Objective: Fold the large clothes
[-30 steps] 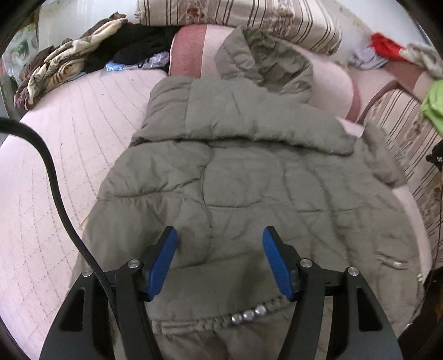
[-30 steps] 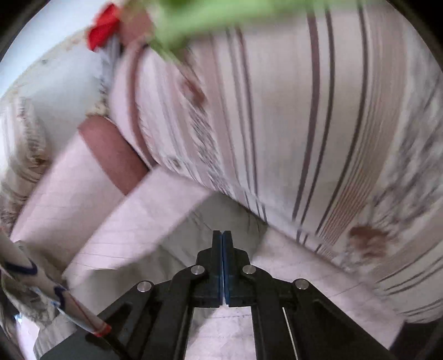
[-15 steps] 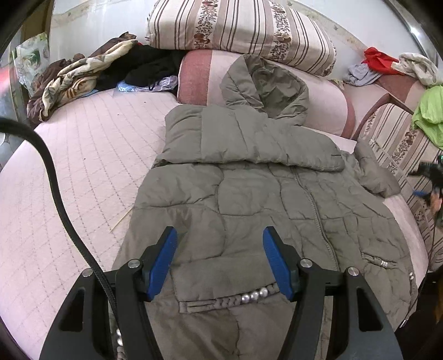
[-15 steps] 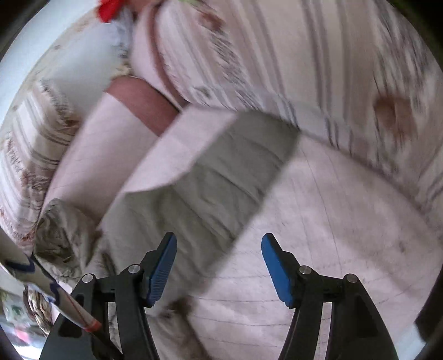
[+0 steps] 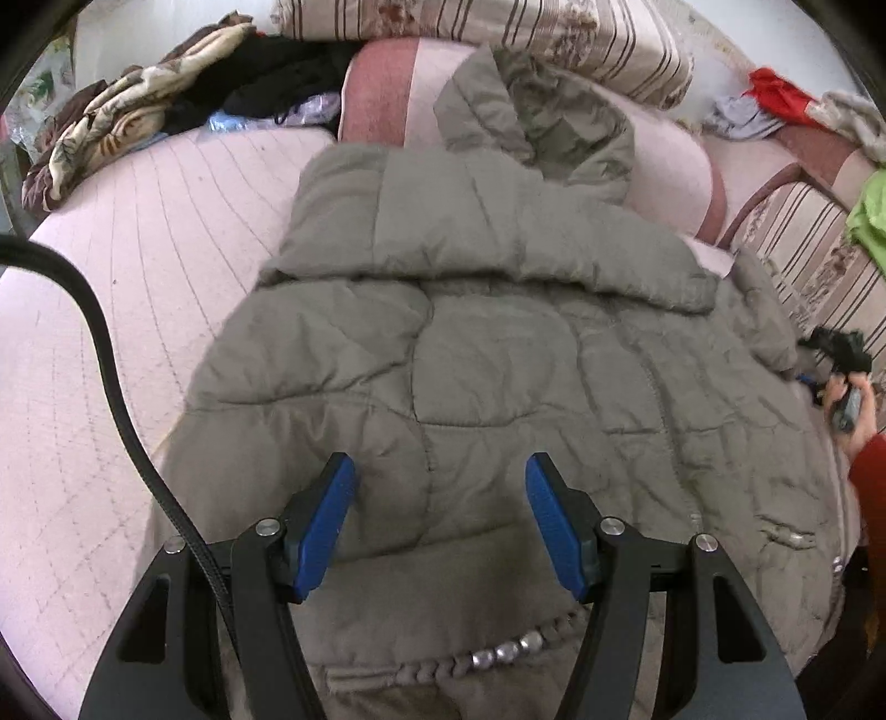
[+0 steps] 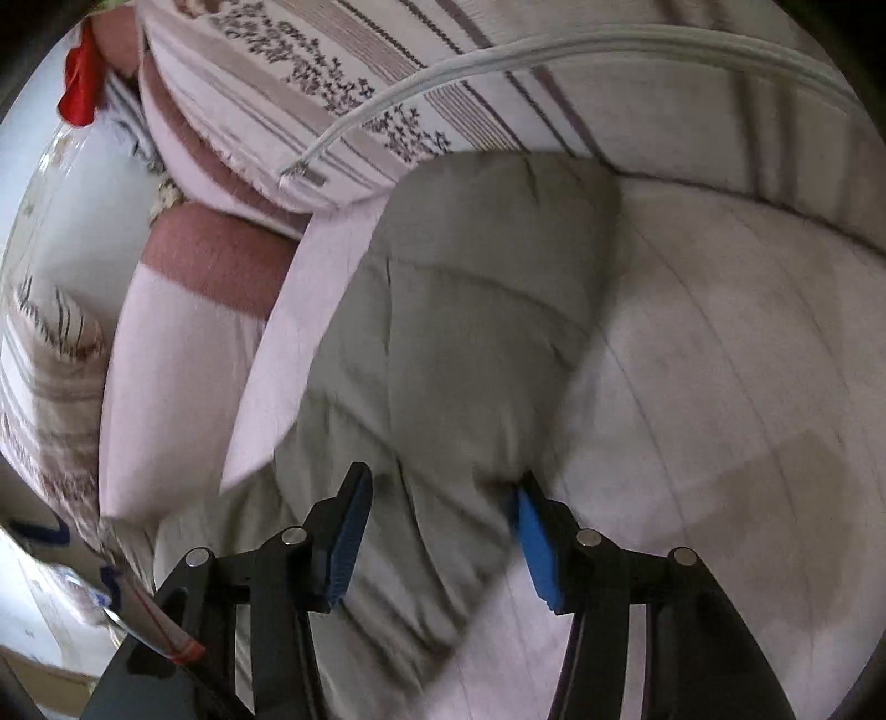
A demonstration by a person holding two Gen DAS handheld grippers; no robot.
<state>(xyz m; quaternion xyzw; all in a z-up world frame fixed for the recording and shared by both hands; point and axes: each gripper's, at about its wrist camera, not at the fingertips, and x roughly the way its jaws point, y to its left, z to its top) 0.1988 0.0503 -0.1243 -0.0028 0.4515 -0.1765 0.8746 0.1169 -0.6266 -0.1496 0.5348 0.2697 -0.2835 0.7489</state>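
Observation:
A grey-green quilted hooded jacket [image 5: 487, 354] lies spread on the pink quilted bed [image 5: 111, 310], its hood up against a pink bolster. One sleeve is folded across the chest. My left gripper [image 5: 437, 498] is open, hovering low over the jacket's lower front near the hem. My right gripper [image 6: 437, 515] is open, with its jaws either side of the jacket's other sleeve [image 6: 476, 310], which lies on the bed by the striped cushions. The right gripper also shows at the far right of the left wrist view [image 5: 830, 360].
Striped cushions [image 6: 498, 72] with a white zipper edge stand behind the sleeve. A pink and red bolster [image 5: 387, 83] and a striped pillow [image 5: 498, 27] line the head of the bed. Piled clothes [image 5: 166, 111] lie at back left, red and green garments [image 5: 781, 99] at back right.
The right gripper opened from shut and swung down from the striped cushions onto the sleeve. The left gripper stayed open over the jacket's lower front, moving closer again.

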